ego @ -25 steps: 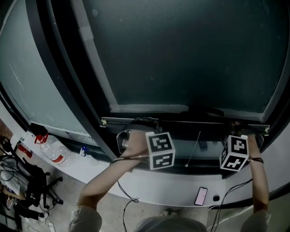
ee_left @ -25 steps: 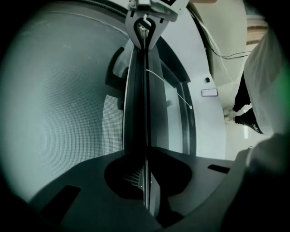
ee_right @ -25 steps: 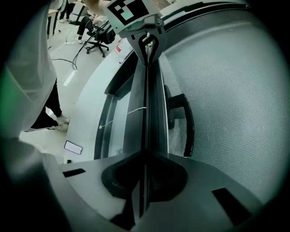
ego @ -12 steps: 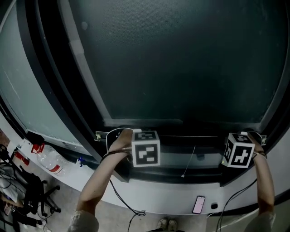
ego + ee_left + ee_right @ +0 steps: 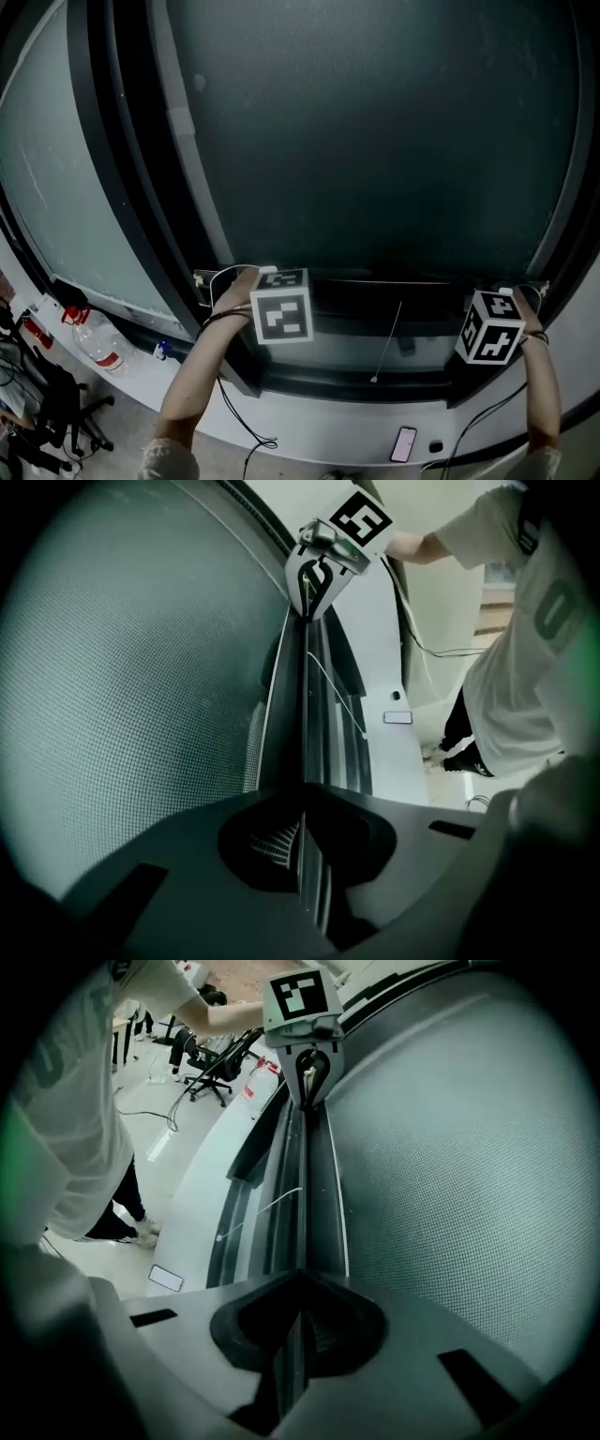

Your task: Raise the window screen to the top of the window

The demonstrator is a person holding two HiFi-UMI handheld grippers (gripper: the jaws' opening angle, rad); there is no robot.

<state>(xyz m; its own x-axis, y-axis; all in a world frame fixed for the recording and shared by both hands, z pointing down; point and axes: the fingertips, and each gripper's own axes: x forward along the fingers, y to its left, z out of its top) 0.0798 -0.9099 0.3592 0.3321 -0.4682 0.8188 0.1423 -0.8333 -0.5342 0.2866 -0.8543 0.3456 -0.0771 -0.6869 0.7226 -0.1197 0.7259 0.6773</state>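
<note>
left gripper (image 5: 302, 794) jaws, just closed tighter, pinch the bottom bar (image 5: 306, 705) of the window screen (image 5: 141, 686); right gripper (image 5: 314, 578) sits at its far end.

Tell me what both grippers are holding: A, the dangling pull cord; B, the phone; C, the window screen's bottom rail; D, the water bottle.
C: the left gripper, whose jaws have just been closing, and the right gripper each pinch the window screen's bottom rail between their jaws.

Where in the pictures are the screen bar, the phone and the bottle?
screen bar (image 5: 375, 287): head view, middle of its length.
phone (image 5: 403, 444): head view, middle of its face.
bottle (image 5: 94, 340): head view, its clear body.
</note>
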